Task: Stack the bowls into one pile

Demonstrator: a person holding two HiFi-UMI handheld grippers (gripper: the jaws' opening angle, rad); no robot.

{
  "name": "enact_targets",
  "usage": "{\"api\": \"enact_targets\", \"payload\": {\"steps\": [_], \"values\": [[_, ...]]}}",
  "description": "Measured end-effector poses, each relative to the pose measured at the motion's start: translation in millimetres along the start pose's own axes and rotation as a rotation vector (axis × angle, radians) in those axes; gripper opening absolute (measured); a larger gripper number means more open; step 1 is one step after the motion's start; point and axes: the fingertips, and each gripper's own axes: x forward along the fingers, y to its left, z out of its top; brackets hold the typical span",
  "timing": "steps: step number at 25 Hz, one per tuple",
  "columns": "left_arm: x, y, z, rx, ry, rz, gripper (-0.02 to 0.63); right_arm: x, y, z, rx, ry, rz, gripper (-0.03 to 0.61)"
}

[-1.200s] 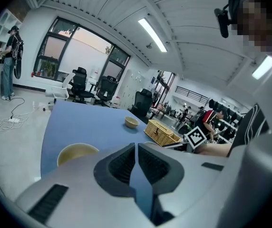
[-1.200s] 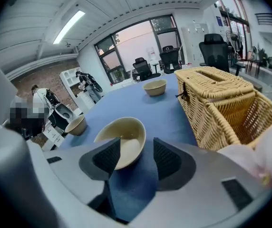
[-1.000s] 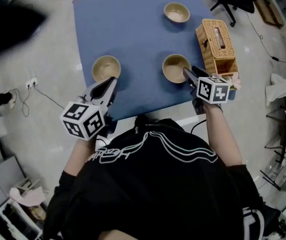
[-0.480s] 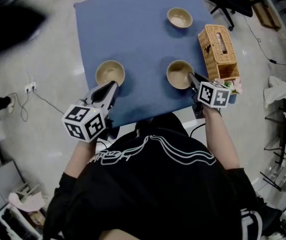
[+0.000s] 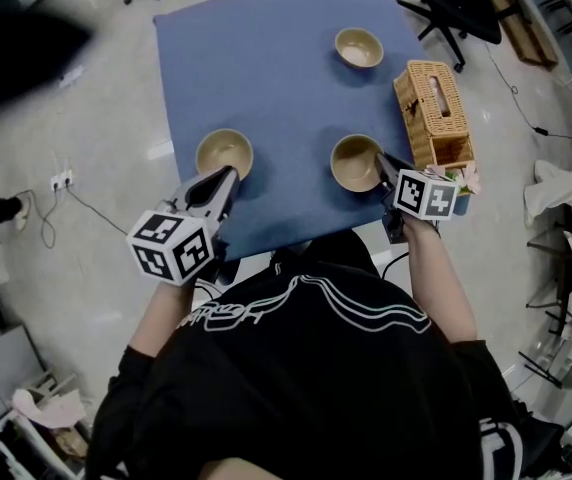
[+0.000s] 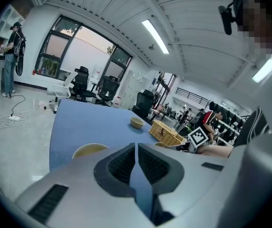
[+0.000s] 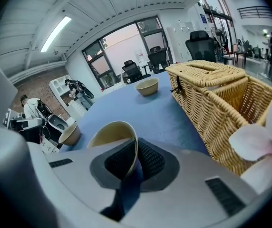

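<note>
Rim caught! The near bowl (image 5: 354,162) sits in the right gripper (image 7: 135,152), whose jaws have just been closing and now pinch the bowl's rim between the pads. A wicker basket (image 5: 433,115) stands just right of that claw, and a second bowl (image 5: 359,47) lies well ahead of it. The left gripper (image 5: 228,175) has its jaws pressed together on nothing. A third bowl (image 5: 224,152) lies just ahead of its tips, slightly left, on the blue table (image 5: 266,68).

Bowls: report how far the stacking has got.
Done: nothing; the left bowl, far bowl and right bowl sit apart on the blue table. In hand: the right gripper has just been closing its fingers onto the right bowl's rim. Left: all stacking; the left gripper is shut, empty.
</note>
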Motion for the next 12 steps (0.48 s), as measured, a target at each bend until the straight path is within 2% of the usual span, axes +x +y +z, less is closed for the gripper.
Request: {"api": "enact_targets", "payload": {"steps": [6,12], "values": [[-6.0,6.0,-3.0,-0.012,-0.004,0.026,0.04,0.6,13.1,8.7,-0.003,-0.011,0.046,0.042],[-18.6,11.2,0.3,-0.024,-0.025,0.059,0.04,7.0,51.9,31.3,-0.056,-0.024,0.124,0.041]]}}
